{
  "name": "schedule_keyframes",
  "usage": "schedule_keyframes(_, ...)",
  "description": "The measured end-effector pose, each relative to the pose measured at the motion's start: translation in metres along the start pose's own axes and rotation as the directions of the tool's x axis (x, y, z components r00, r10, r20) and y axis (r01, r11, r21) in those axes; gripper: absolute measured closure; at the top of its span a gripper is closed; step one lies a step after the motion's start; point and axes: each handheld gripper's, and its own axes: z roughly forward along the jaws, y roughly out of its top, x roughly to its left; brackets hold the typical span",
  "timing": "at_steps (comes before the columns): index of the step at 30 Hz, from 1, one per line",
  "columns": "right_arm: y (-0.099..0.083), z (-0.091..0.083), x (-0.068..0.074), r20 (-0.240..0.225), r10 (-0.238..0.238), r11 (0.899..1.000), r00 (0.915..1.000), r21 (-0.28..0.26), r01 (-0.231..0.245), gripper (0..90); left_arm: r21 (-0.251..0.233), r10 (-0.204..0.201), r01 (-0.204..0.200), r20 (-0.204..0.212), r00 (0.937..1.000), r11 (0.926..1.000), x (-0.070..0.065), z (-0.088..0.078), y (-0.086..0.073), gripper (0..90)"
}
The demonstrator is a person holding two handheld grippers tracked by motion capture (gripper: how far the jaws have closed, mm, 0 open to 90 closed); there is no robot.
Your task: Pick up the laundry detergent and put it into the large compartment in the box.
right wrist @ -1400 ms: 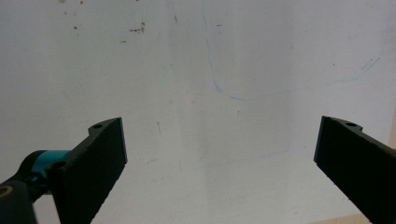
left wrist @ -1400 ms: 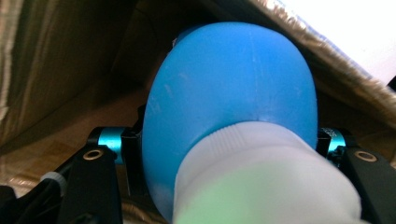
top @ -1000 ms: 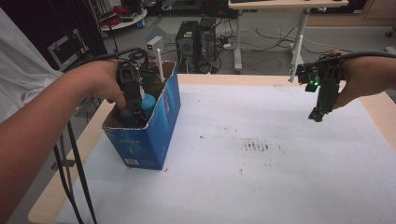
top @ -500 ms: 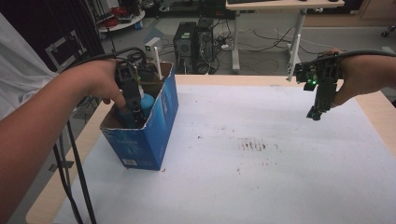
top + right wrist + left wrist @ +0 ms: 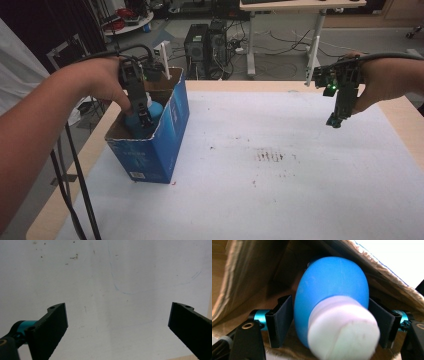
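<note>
A blue cardboard box (image 5: 159,135) stands open-topped at the table's left side. My left gripper (image 5: 141,116) reaches down into it, shut on a blue bottle (image 5: 152,111) with a white cap. In the left gripper view the blue bottle (image 5: 332,295) sits between both black jaws, its white cap (image 5: 343,328) pointing toward the camera, brown box walls around it. My right gripper (image 5: 335,121) hangs above the table's right side, pointing down. The right gripper (image 5: 117,325) is open, with nothing but white table surface between its jaws.
The table carries a white cover (image 5: 280,190) with dark smudges (image 5: 270,156) near its middle and a faint blue line (image 5: 117,287). A white stick (image 5: 165,61) pokes up behind the box. Computer towers (image 5: 207,42) and cables lie on the floor beyond the far edge.
The left hand has lifted a little, raising the blue bottle higher inside the box. The right gripper has barely shifted.
</note>
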Motion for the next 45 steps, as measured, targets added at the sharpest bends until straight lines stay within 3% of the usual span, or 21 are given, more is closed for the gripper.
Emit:
schedule_keyframes(5, 0.000, 0.001, 0.000, -0.003, 0.004, 1.000, 1.0000, 0.003, -0.004, 1.5, 0.000, -0.004, 0.004, 0.009, 1.0000, 1.0000, -0.003, -0.011, -0.001, 24.5)
schedule_keyframes(13, 0.001, 0.000, -0.001, -0.005, 0.006, 1.000, 1.0000, -0.005, -0.006, 1.5, -0.010, -0.016, 0.016, -0.026, 0.9995, 0.9998, -0.007, -0.037, -0.002, 22.0)
schedule_keyframes(21, 0.000, -0.002, 0.000, -0.004, 0.006, 1.000, 1.0000, -0.010, -0.006, 1.5, -0.031, -0.003, 0.001, -0.049, 0.9988, 0.9995, -0.014, -0.059, -0.002, 20.1)
schedule_keyframes(28, 0.000, -0.003, 0.002, -0.004, 0.006, 1.000, 1.0000, -0.014, -0.006, 1.5, -0.048, 0.050, -0.053, -0.062, 0.9968, 0.9974, -0.026, -0.077, 0.002, 16.8)
schedule_keyframes(32, 0.000, -0.003, 0.002, -0.002, 0.002, 1.000, 1.0000, -0.011, -0.002, 1.5, -0.069, 0.073, -0.077, -0.048, 0.9962, 0.9947, -0.033, -0.082, 0.006, 14.5)
schedule_keyframes(34, 0.000, -0.003, 0.002, -0.006, 0.010, 1.000, 0.9999, -0.013, -0.010, 1.5, -0.071, 0.092, -0.096, -0.063, 0.9938, 0.9928, -0.043, -0.085, 0.013, 10.7)
schedule_keyframes(38, 0.000, -0.003, 0.003, -0.007, -0.005, 1.000, 1.0000, -0.009, 0.005, 1.5, -0.062, 0.142, -0.145, -0.056, 0.9883, 0.9875, -0.055, -0.084, 0.027, 8.7)
schedule_keyframes(40, 0.000, -0.004, 0.004, -0.007, -0.002, 1.000, 1.0000, -0.007, 0.002, 1.5, -0.052, 0.177, -0.180, -0.056, 0.9826, 0.9823, -0.061, -0.082, 0.035, 8.4)
schedule_keyframes(41, 0.000, -0.004, 0.004, -0.007, -0.002, 1.000, 1.0000, -0.007, 0.002, 1.5, -0.052, 0.177, -0.180, -0.056, 0.9826, 0.9823, -0.061, -0.082, 0.035, 5.8)
schedule_keyframes(42, -0.001, -0.005, 0.004, -0.007, -0.003, 1.000, 1.0000, -0.011, 0.003, 1.5, -0.045, 0.214, -0.217, -0.064, 0.9748, 0.9752, -0.066, -0.080, 0.043, 5.8)
schedule_keyframes(45, -0.002, -0.006, 0.006, -0.008, -0.007, 1.000, 0.9999, -0.011, 0.007, 1.5, -0.026, 0.247, -0.249, -0.061, 0.9672, 0.9683, -0.072, -0.076, 0.056, 4.4)
